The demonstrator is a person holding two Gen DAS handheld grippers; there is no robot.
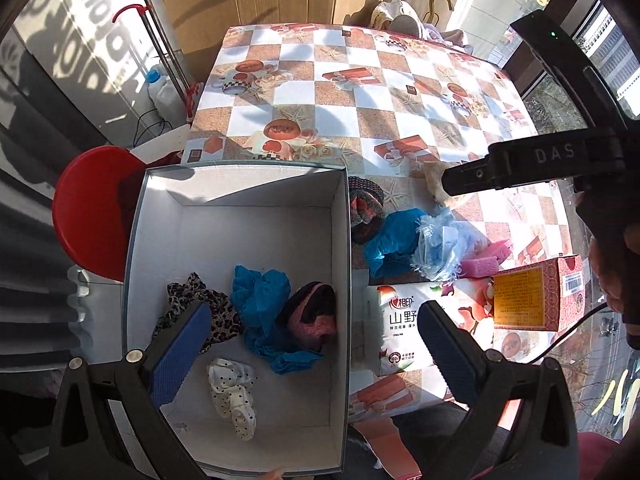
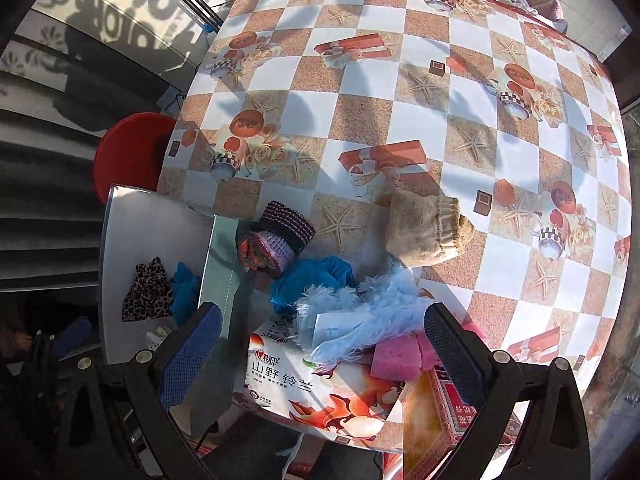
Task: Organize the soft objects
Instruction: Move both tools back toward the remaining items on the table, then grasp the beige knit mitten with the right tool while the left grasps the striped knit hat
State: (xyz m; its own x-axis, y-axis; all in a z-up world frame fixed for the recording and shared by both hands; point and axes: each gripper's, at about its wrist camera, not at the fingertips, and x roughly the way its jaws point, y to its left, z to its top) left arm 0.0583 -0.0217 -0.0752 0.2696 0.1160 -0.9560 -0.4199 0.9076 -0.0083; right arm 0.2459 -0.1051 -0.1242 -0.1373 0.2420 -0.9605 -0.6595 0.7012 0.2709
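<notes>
1. Four soft bits already sit in the white box (image 1: 240, 216) on the left: a leopard scrunchie (image 1: 188, 300), a blue cloth (image 1: 264, 304), a pink-and-black knit (image 1: 312, 312) and a dotted white fabric (image 1: 234, 396), all bunched at the near end.
2. The left gripper (image 1: 312, 344) hangs over that box with its jaws spread wide and nothing between them.
3. Just right of the box wall lies a striped knit piece (image 2: 280, 236), ribbed and floppy. I'd guess it squashes to nothing, so pinch the thick rolled part.
4. Next over, a blue cloth (image 2: 316, 276) touches a pale blue fluffy thing (image 2: 372, 312), which lies partly over a printed tissue pack (image 2: 320, 392). The fluff looks feather-light and wispy, so grab deep into the middle, not the fringe.
5. A pink sponge (image 2: 396, 360) sits against the fluff, blocky and porous. It probably springs back, so squeeze across its flat sides.
6. The right gripper (image 2: 324, 352) hovers above this pile, jaws wide, holding nothing.
7. Further back, a tan fleece piece (image 2: 424, 228) with an elastic cuff lies alone on the checked tablecloth (image 2: 440, 80).
8. On the near right there's a stiff red carton (image 2: 452, 412), not a soft one I reckon.
</notes>
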